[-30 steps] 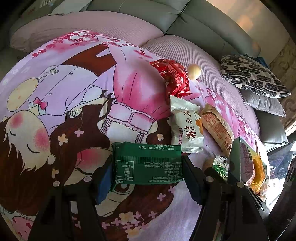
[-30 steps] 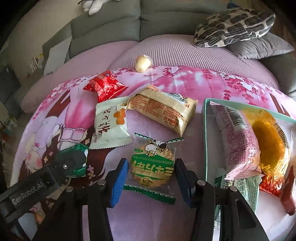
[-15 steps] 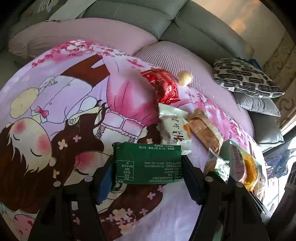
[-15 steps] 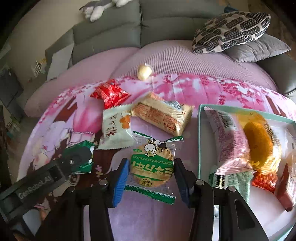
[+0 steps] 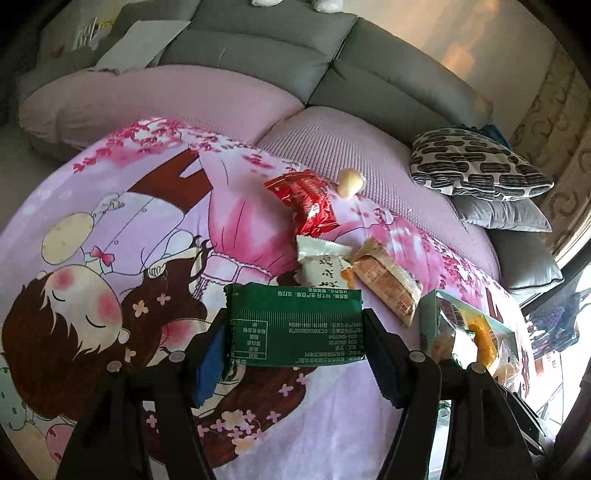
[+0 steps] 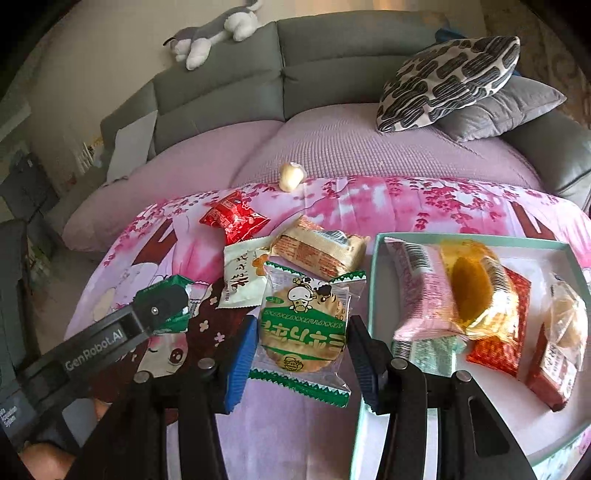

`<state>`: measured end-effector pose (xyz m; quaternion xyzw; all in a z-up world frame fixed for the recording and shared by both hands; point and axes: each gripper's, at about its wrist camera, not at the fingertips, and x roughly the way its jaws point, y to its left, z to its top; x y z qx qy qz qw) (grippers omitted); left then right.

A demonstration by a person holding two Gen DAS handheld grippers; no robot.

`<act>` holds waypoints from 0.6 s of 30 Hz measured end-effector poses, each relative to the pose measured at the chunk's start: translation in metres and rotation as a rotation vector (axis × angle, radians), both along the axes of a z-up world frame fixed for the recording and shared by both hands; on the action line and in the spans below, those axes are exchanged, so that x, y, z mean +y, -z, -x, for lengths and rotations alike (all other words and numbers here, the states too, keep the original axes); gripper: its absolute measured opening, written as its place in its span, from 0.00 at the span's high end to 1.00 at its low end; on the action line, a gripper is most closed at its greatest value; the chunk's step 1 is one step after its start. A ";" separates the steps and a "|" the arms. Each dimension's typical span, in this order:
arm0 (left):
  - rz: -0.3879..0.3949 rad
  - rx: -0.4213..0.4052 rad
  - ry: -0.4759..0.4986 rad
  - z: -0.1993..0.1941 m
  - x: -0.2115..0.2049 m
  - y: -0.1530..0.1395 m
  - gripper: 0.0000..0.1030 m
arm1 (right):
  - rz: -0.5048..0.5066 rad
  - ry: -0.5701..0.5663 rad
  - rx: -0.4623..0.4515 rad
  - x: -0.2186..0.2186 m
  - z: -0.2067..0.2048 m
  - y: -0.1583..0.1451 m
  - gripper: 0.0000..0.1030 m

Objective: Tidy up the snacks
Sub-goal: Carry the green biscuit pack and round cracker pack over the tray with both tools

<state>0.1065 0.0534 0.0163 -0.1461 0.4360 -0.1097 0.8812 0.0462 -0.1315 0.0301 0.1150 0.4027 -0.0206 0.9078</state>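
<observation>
My left gripper (image 5: 295, 326) is shut on a dark green snack packet (image 5: 293, 325), held by its short ends above the pink cartoon blanket (image 5: 110, 229). My right gripper (image 6: 301, 341) is shut on a clear packet with a round rice cracker and green label (image 6: 303, 325), lifted off the blanket. In the right wrist view the left gripper (image 6: 162, 306) shows at the left with the green packet's edge. A teal-rimmed white box (image 6: 373, 295) at the right holds several wrapped snacks. On the blanket lie a red packet (image 6: 234, 219), a white packet (image 6: 242, 277) and a tan biscuit packet (image 6: 319, 251).
A small cream round snack (image 6: 291, 175) rests at the blanket's far edge on the purple couch cover. Patterned and grey cushions (image 6: 450, 81) sit at the back right. A plush toy (image 6: 214, 33) lies on the grey sofa back. A person's fingers (image 6: 40, 458) show bottom left.
Both grippers have risen with their packets still gripped; the blanket and loose snacks look smaller and farther, and more of the sofa and box shows.
</observation>
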 end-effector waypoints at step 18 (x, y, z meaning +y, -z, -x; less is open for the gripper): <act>-0.042 -0.057 0.182 0.018 -0.073 -0.021 0.32 | -0.063 0.207 0.004 -0.090 0.035 -0.012 0.49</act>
